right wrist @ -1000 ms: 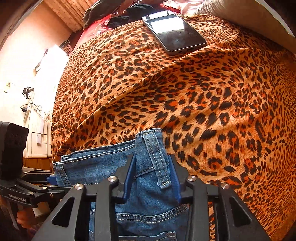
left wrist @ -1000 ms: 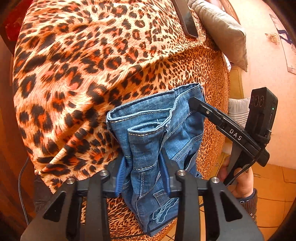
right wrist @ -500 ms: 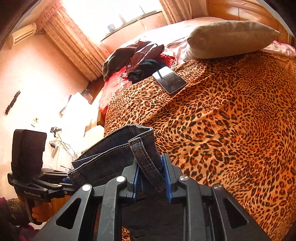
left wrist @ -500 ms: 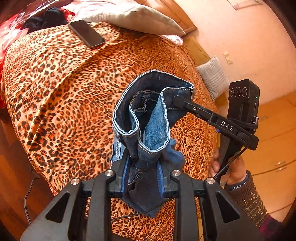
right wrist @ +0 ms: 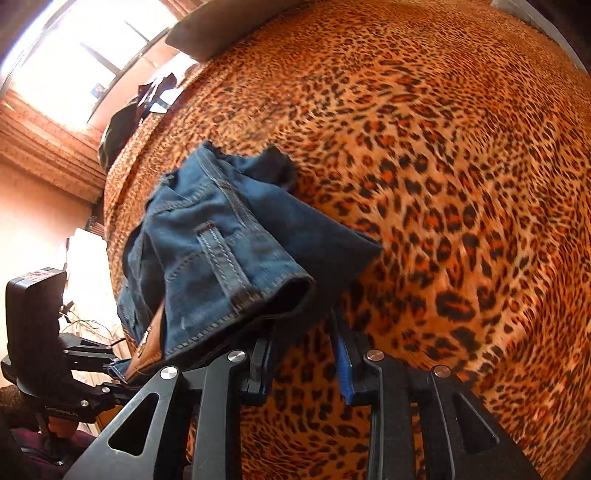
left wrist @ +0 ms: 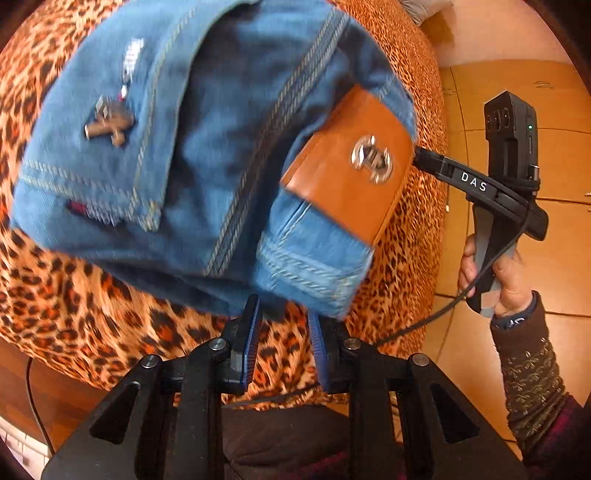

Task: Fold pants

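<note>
The blue jeans (left wrist: 207,155) lie in a bundle on the leopard-print bed cover (left wrist: 92,295), waistband toward me, with a brown leather patch (left wrist: 351,184) at the near right. My left gripper (left wrist: 282,314) is open and empty just below the bundle's near edge. In the right wrist view the jeans (right wrist: 229,251) lie to the upper left of my right gripper (right wrist: 304,347), which is open and empty above the cover (right wrist: 443,184). The right gripper also shows in the left wrist view (left wrist: 480,184) beside the patch.
The bed's edge drops to an orange tiled floor (left wrist: 517,92) on the right. A grey pillow (right wrist: 221,33) and dark clothes (right wrist: 122,125) lie at the bed's far end by a bright window. A cable (left wrist: 31,406) runs at lower left.
Both grippers held the jeans' waistband up off the bed. Now both have let go and opened, and the jeans have dropped in a bundle onto the cover.
</note>
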`<state>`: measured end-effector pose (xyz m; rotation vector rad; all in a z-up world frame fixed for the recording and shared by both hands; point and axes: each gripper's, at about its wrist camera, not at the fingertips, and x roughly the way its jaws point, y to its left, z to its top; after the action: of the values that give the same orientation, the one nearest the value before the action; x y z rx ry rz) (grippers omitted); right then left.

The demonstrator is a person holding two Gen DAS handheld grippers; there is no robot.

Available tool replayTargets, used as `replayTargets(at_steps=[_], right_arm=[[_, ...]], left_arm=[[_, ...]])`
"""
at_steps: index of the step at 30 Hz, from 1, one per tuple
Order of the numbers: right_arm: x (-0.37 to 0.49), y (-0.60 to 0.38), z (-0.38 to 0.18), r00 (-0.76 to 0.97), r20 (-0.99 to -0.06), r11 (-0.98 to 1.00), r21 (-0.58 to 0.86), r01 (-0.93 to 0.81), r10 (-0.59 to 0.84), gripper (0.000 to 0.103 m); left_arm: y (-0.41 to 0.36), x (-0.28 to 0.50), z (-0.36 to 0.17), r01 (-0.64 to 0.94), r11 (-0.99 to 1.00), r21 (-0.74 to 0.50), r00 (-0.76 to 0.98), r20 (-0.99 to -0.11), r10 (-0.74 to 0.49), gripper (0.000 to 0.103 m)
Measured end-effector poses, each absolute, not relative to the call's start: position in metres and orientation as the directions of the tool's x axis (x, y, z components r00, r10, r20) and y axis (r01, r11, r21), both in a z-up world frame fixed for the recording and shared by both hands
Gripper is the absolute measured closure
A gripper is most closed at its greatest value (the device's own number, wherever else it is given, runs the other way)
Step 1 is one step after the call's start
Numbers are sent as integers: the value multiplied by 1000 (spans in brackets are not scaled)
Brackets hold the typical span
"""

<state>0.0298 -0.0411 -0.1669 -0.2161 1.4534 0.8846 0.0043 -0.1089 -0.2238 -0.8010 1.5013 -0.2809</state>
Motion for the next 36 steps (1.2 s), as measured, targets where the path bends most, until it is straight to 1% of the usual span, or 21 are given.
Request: replayTargets(at_steps=[3, 4, 5, 6, 7, 8, 9, 13, 14, 15, 16, 19, 20, 21, 23, 24, 26, 28, 30, 33, 36], right_arm=[[31, -76, -159, -109, -889, 712, 424, -559, 444, 74], [34, -86, -153, -97, -874, 721, 450, -527, 475, 71], [38, -93, -147, -89, -850, 722, 492, -487, 519, 61], [43, -97, -142, -86, -815, 712, 546, -442, 572, 48], [48, -98, -139, -86, -780, 696, 597, -399, 620, 39], [51, -95, -137, -84, -751, 681, 634, -366, 655, 29], [54, -88, -139, -89, -729, 667, 663, -341, 679, 27], [66, -49, -166, -122, -723, 683, 685, -253, 680, 27], [67, -41, -173, -146, -722, 683, 689, -240, 677, 38], [66, -34, -175, -177, -691, 651, 721, -237, 701, 79], [63, -29, -170, -186, -681, 635, 730, -255, 708, 90], [47, -38, -146, -127, -682, 615, 712, -338, 720, 90], [43, -44, -151, -116, -705, 638, 689, -344, 699, 90], [42, -48, -165, -127, -743, 672, 654, -349, 657, 90], [41, -56, -200, -153, -822, 756, 565, -330, 548, 88], [40, -59, -209, -185, -818, 761, 574, -301, 544, 81], [42, -65, -202, -176, -800, 754, 600, -269, 574, 76], [49, -69, -177, -124, -800, 745, 594, -302, 588, 71], [61, -67, -148, -38, -794, 736, 579, -351, 606, 61], [75, -31, -121, -53, -755, 664, 605, -440, 653, 48], [78, 35, -117, -132, -753, 592, 601, -537, 645, 42]], left_arm=[[-96, -19, -202, -283, 719, -635, 156, -770, -618, 80], [-89, -23, -195, -292, 711, -640, 179, -767, -616, 79], [-82, -25, -192, -311, 688, -656, 206, -753, -625, 78], [-74, -23, -191, -338, 656, -675, 236, -736, -635, 68], [-68, -22, -191, -369, 630, -683, 267, -727, -632, 53], [-61, -18, -194, -405, 610, -682, 294, -728, -619, 47], [-56, -11, -198, -434, 587, -683, 316, -726, -611, 44], [-55, 19, -219, -509, 577, -639, 286, -758, -587, 45], [-61, 23, -220, -510, 611, -605, 252, -785, -566, 46], [-67, 25, -220, -501, 646, -575, 220, -807, -548, 46], [-74, 23, -220, -486, 672, -558, 210, -821, -531, 46], [-79, 17, -239, -491, 700, -519, 152, -842, -517, 46], [-78, 12, -253, -521, 672, -526, 130, -828, -546, 47], [-76, 8, -262, -545, 642, -539, 135, -812, -568, 52], [-69, 3, -257, -537, 627, -564, 147, -795, -589, 53], [-66, -2, -251, -530, 636, -561, 140, -798, -587, 54], [-55, -17, -233, -497, 637, -590, 177, -787, -591, 56], [-34, -35, -217, -490, 625, -608, 233, -782, -578, 56], [-6, -48, -211, -528, 587, -614, 296, -781, -550, 53], [31, -56, -225, -619, 455, -640, 382, -752, -538, 45], [48, -53, -241, -663, 326, -674, 426, -697, -576, 45]])
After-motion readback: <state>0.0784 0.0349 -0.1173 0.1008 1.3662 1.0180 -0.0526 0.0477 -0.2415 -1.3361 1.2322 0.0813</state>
